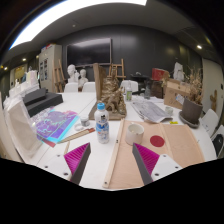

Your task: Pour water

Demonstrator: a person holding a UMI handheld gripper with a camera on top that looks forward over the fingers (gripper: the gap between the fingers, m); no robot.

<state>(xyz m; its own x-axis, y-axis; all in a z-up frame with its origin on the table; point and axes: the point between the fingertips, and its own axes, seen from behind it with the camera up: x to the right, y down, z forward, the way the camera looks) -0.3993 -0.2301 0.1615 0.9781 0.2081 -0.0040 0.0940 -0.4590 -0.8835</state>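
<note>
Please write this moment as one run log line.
claw: open, empty | water bottle: upright on table, ahead | white cup: beside bottle, apart | pour: not begun

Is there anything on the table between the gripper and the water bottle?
No. In the gripper view, the open gripper points at bare table; the water bottle stands just ahead, slightly toward the left finger, and a white cup stands beside it.

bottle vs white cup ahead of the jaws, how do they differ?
The bottle is tall, clear, with a blue label and cap; the white cup is short, opaque and open-topped. The bottle is capped, the cup uncovered. Both stand upright on the table, beyond the open gripper.
</note>
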